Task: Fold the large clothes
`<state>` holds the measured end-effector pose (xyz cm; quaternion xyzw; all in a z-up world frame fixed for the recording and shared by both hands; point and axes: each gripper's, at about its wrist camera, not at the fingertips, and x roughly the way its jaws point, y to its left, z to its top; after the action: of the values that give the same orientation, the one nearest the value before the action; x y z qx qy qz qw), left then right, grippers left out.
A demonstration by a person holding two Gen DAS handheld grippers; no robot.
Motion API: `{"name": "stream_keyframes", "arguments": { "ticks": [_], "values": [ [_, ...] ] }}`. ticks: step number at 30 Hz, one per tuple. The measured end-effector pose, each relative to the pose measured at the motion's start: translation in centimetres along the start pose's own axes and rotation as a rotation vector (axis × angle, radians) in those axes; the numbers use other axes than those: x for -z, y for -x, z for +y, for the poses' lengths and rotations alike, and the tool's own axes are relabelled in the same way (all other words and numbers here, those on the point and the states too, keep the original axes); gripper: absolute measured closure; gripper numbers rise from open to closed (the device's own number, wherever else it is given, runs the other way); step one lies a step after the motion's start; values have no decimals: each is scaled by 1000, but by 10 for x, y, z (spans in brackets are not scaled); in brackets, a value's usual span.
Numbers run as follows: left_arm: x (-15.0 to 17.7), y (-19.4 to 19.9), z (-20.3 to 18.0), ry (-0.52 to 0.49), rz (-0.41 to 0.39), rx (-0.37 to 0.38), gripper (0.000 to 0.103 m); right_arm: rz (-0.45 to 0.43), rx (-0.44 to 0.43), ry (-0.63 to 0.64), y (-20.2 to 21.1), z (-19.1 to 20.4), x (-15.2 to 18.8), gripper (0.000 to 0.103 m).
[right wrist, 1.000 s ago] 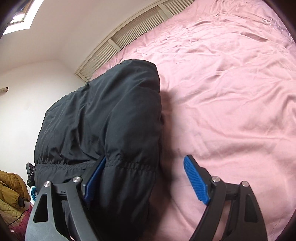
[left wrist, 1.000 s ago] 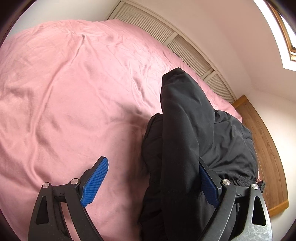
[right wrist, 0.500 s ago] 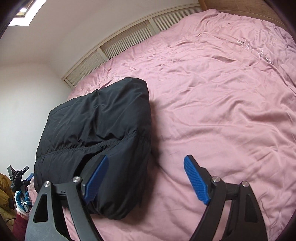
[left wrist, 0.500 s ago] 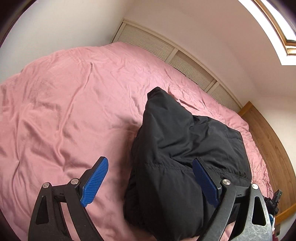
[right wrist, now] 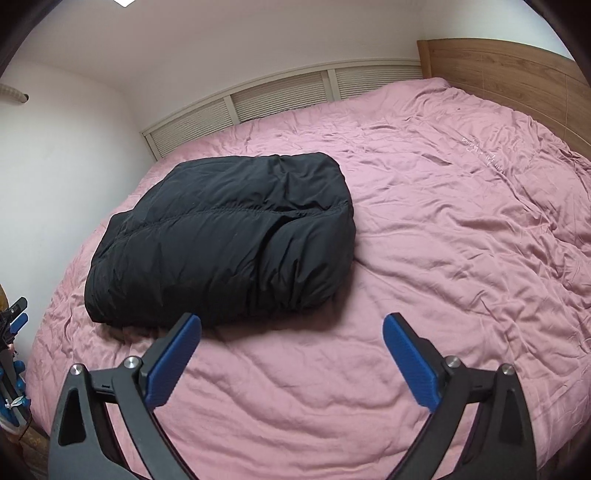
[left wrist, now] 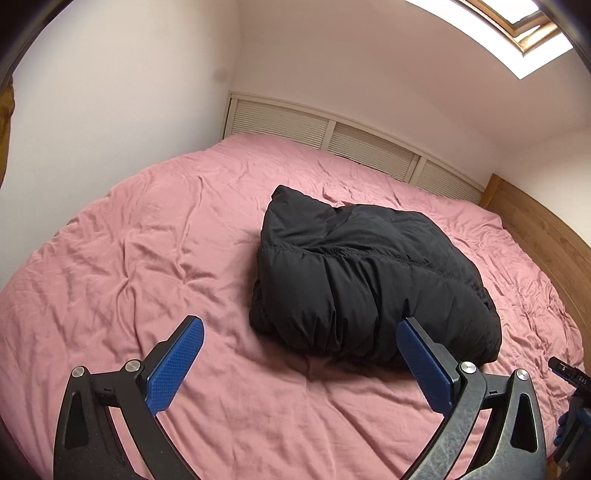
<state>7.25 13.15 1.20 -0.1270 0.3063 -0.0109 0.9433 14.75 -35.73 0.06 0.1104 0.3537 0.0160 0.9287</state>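
Observation:
A black puffy jacket lies folded into a thick bundle on the pink bed cover. It also shows in the right wrist view, left of centre. My left gripper is open and empty, held above the bed just in front of the bundle. My right gripper is open and empty too, in front of the bundle's near right corner. Neither gripper touches the jacket.
A wooden headboard runs along the bed's right side. Slatted low panels line the far wall. White walls close the far left corner. The other hand-held gripper shows at the frame edges. A skylight is overhead.
Both grippers have pulled back and up from the jacket. The bundle, which hung against the fingers a second ago, now lies free on the bed.

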Motion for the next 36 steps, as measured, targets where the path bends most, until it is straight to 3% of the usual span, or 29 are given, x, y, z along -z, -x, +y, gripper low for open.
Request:
{"name": "stream_keyframes", "arguments": {
  "ticks": [9,14,26,36],
  "values": [
    [47,74,-34,-115,-72,-143,1,-37,-20,103,58,72,57,2],
    [65,105,-46,-155,-112,-159,1,-56,-26,122,83,89,80,2],
    [94,153,-74,-197,-181,-161,1,-111,-5,107,136,84,108,1],
    [111,176,-85,-223,-214,-158,1,-126,-18,116,156,84,124,1]
  ]
}}
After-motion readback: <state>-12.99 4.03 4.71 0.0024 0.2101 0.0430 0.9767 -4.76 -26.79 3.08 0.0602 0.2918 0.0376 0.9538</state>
